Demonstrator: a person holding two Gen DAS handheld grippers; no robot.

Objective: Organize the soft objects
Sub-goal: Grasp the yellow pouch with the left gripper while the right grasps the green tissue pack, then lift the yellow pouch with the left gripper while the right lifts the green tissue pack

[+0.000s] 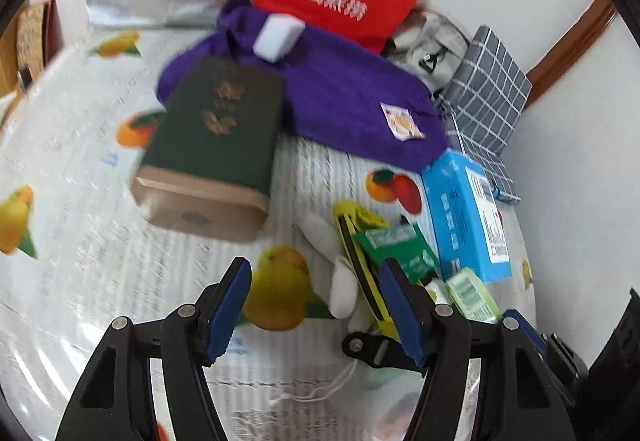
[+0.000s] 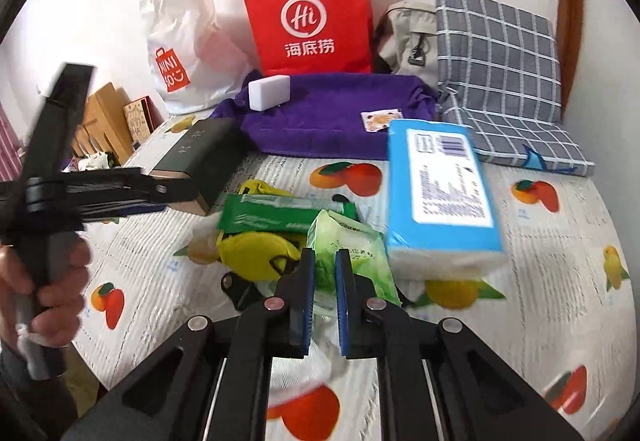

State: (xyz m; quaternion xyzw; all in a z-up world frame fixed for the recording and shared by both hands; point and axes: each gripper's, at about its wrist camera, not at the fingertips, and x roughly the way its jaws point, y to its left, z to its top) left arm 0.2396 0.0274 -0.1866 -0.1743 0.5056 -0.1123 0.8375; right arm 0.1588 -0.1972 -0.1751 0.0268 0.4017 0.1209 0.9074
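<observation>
My right gripper (image 2: 325,273) is shut on a pale green tissue pack (image 2: 347,249), which also shows in the left wrist view (image 1: 472,293). A blue tissue pack (image 2: 438,189) lies just right of it, seen too in the left wrist view (image 1: 464,213). A dark green wipes pack (image 2: 280,215) lies on a yellow pouch (image 2: 256,253). My left gripper (image 1: 316,307) is open and empty above the fruit-print cloth (image 1: 80,209), left of the pile. A purple towel (image 2: 332,113) lies at the back with a white sponge (image 2: 269,91) on it.
A dark green box (image 1: 216,137) lies by the towel. A red paper bag (image 2: 308,13), a white Miniso bag (image 2: 180,53), a beige bag (image 2: 412,37) and a grey checked cushion (image 2: 496,65) stand along the wall. Wooden boxes (image 2: 108,117) sit at far left.
</observation>
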